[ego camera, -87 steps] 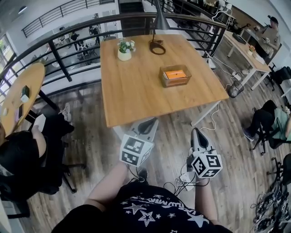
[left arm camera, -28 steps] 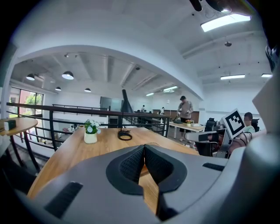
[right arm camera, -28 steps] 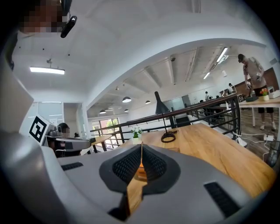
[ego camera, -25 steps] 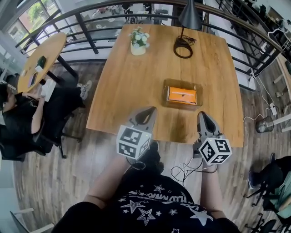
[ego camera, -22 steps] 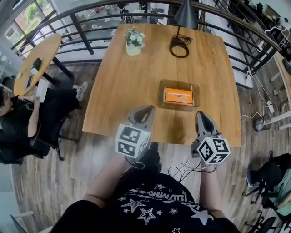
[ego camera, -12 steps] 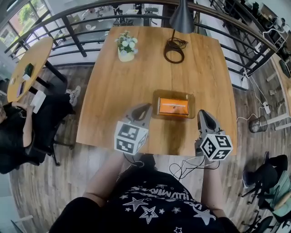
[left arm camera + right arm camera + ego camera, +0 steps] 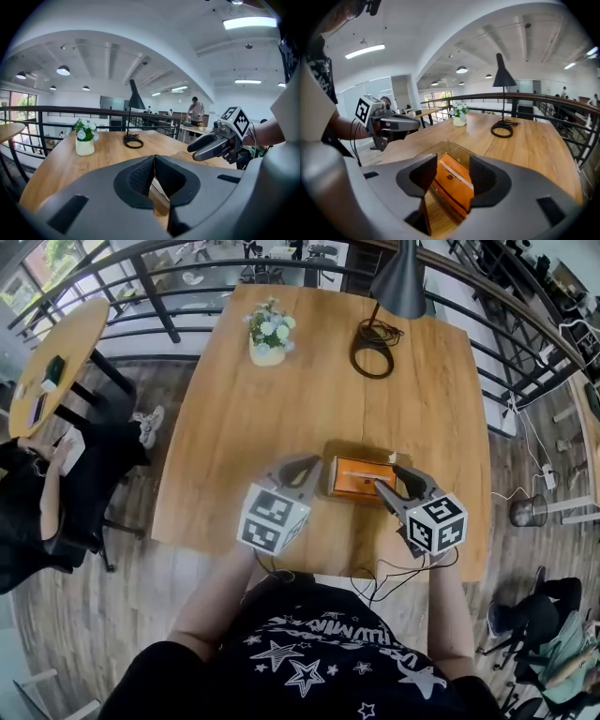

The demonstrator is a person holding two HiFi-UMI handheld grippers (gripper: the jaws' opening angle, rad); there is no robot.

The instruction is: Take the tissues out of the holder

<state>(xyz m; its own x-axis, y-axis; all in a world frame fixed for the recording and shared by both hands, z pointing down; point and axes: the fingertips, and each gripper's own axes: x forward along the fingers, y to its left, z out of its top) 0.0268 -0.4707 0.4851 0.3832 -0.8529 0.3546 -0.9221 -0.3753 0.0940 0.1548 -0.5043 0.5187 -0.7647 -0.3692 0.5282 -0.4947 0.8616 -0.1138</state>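
A clear holder (image 7: 335,468) stands on the wooden table (image 7: 281,409) near its front edge, with an orange tissue pack (image 7: 361,480) lying inside. My right gripper (image 7: 386,481) reaches in from the right above the pack. Its jaws are opening and touch nothing. In the right gripper view the orange pack (image 7: 454,180) shows between the parted jaws of the right gripper (image 7: 452,176), below and beyond them. My left gripper (image 7: 314,465) hovers just left of the holder. The left gripper (image 7: 153,161) is shut on nothing.
A white pot of flowers (image 7: 267,337) stands at the table's far left. A black lamp (image 7: 403,282) with a coiled cable (image 7: 373,337) stands at the far right. A dark railing (image 7: 159,287) runs behind. A round table (image 7: 47,362) and a seated person (image 7: 37,512) are to the left.
Both grippers have moved forward from the table's front edge up to the holder. The right gripper has swung left over the tissue pack and its jaws have parted. The left stays shut.
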